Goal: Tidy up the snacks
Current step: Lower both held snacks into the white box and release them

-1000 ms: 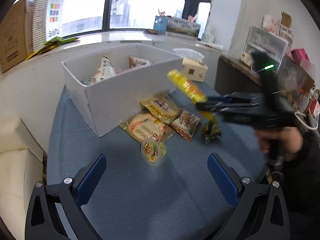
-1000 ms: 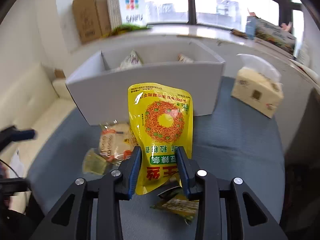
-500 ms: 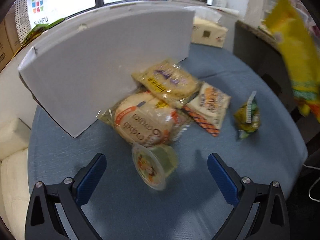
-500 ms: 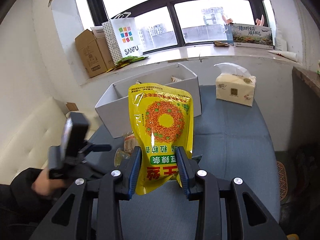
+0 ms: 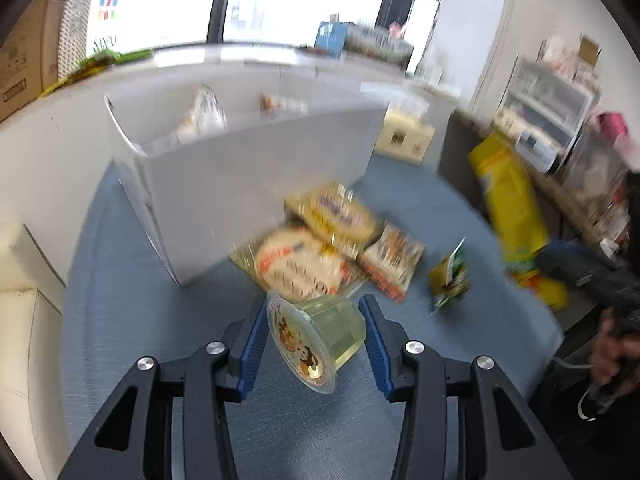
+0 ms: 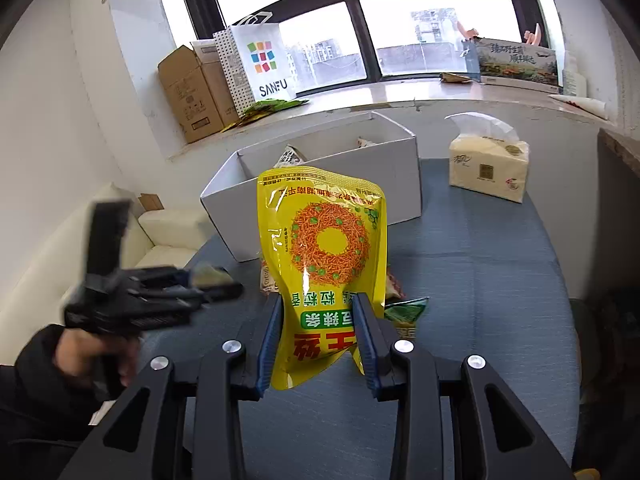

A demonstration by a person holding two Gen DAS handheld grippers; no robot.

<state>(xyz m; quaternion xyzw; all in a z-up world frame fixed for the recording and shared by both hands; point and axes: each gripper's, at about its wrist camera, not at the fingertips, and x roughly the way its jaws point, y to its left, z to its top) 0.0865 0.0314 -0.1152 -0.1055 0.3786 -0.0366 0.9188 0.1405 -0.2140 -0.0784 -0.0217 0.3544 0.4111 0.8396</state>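
Observation:
My left gripper (image 5: 314, 316) is shut on a clear jelly cup (image 5: 316, 338) with a cartoon lid, held just above the blue table. My right gripper (image 6: 318, 316) is shut on a yellow snack pouch (image 6: 324, 248), held upright above the table; the pouch also shows at the right of the left wrist view (image 5: 512, 208). The white open box (image 6: 320, 172) with a few packets inside stands behind. Several snack packets (image 5: 320, 248) lie in front of the box, with a small green packet (image 5: 450, 276) to their right.
A tissue pack (image 6: 488, 168) sits at the table's back right. A windowsill behind holds a SANFU bag (image 6: 260, 64) and cardboard boxes (image 6: 192, 92). A cream sofa (image 6: 160, 232) is to the left. Shelving (image 5: 548, 104) stands at the right.
My left gripper has closed on the jelly cup and lifted it. My right gripper still holds the yellow pouch and has drawn back a little from the box.

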